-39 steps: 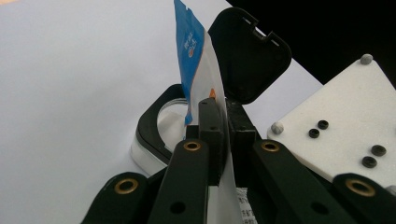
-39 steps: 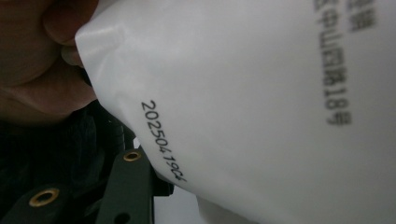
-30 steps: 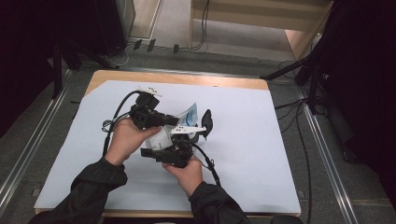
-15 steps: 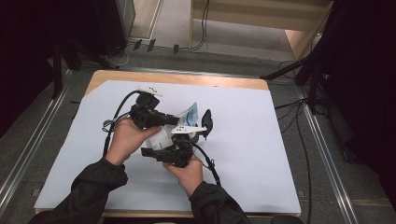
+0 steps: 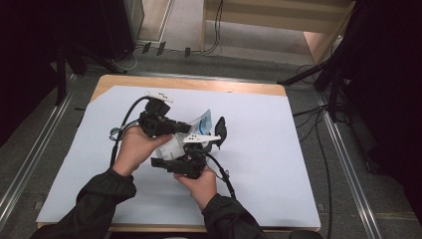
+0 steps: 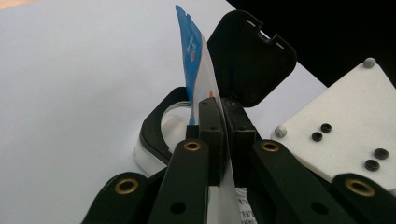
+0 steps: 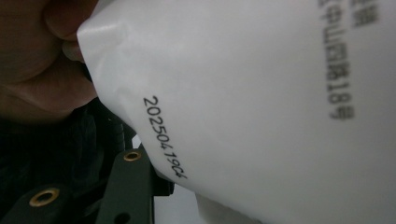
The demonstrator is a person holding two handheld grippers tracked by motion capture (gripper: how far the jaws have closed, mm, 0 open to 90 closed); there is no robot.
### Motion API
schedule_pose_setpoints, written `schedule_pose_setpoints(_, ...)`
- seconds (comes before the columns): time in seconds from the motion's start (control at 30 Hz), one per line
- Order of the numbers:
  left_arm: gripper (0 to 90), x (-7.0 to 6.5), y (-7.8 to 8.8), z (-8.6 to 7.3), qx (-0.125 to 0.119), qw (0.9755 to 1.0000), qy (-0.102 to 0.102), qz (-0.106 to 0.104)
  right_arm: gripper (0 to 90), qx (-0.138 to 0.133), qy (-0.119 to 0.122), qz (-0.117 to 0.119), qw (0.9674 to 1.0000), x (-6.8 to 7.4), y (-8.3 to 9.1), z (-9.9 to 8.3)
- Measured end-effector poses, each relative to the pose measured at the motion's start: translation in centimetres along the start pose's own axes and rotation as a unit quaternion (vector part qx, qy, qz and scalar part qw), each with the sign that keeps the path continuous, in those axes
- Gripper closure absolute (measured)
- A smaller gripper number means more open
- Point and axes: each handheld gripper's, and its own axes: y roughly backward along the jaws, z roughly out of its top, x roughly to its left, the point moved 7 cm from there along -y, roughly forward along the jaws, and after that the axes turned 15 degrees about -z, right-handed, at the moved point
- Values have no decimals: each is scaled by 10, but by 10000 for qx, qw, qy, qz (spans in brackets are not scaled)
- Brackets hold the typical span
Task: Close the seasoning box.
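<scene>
A blue-and-white pouch (image 5: 201, 123) stands on edge between the two hands, above the middle of the table. My left gripper (image 5: 185, 128) is shut on the pouch (image 6: 196, 74), with both jaws pressed flat against its thin edge. Just behind it sits a black-topped white container (image 6: 156, 133) with a round opening and its flip lid (image 6: 252, 58) raised; the lid (image 5: 220, 129) is also in the high view. My right gripper (image 5: 176, 154) is just below the left one. The pouch's white printed back (image 7: 261, 93) covers its jaws, so their state is hidden.
The white table cover (image 5: 278, 164) has free room to the right and left of the hands. The right gripper's white plate (image 6: 345, 116) sits close to the right of my left jaws. Cables trail from both grippers. The table's wooden edge (image 5: 209, 84) runs along the far side.
Nothing has clearly moved; both hands hold the same pose with the pouch between them.
</scene>
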Motion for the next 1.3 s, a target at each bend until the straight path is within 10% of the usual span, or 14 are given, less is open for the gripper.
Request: schedule_pose_setpoints(1.3, 900, -5, 0, -3, 147, 9998, -145, 21, 561, -95, -149, 83, 9998, 2, 0, 2)
